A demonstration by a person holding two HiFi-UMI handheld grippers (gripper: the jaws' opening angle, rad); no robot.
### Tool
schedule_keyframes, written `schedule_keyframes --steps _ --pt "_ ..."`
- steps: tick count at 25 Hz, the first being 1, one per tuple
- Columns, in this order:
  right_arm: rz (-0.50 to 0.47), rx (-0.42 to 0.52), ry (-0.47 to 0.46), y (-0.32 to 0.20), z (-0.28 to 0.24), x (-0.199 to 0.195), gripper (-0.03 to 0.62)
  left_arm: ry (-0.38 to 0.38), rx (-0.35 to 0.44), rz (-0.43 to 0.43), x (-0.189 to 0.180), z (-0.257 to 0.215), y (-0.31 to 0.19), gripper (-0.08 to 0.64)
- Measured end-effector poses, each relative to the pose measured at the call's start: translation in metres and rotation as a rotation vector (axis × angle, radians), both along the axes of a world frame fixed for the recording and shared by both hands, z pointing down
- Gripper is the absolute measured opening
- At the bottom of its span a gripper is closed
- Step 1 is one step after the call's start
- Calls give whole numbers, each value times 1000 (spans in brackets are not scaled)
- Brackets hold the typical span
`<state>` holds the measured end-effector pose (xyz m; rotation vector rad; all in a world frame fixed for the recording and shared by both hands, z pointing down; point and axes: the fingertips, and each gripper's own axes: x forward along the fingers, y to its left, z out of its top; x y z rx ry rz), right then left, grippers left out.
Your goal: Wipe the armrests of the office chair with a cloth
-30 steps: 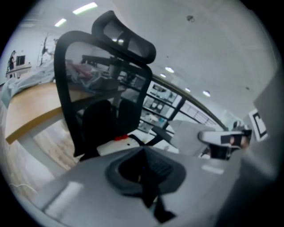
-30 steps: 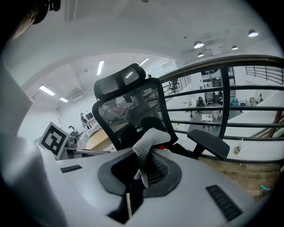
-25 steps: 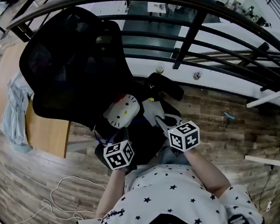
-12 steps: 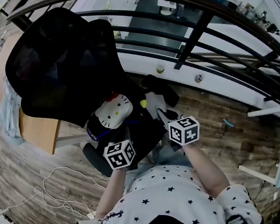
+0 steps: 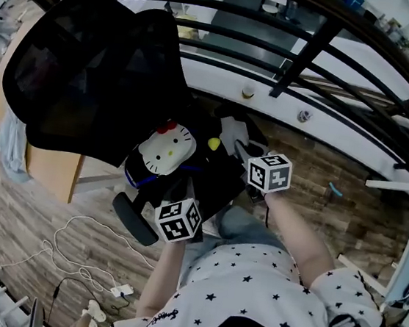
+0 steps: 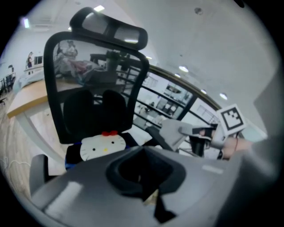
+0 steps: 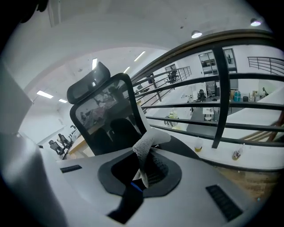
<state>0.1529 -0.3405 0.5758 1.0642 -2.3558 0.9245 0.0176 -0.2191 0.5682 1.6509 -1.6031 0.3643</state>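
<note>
This looks like an open-plan office on an upper level: a mesh-backed chair (image 5: 89,78) stands on a wood-plank floor (image 5: 30,197) beside a pale wooden desk (image 5: 50,168), with loose cables (image 5: 78,258) trailing across the planks. A black metal railing (image 5: 307,53) runs along the edge, and through its bars the right gripper view shows a lower floor with more tables (image 7: 208,113) and equipment. Long strip lights (image 7: 44,94) cross the white ceiling, and further swivel chairs (image 7: 57,145) stand in the distance behind the desk.
</note>
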Motion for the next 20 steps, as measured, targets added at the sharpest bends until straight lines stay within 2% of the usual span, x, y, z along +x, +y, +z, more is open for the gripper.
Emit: schedule_keyframes --steps 9,20 --pt "-3 -42 20 -38 40 -3 29 -5 -40 -35 11 9 5 6" --pt "-26 -71 58 -95 79 -33 29 2 -95 -49 10 24 3 6"
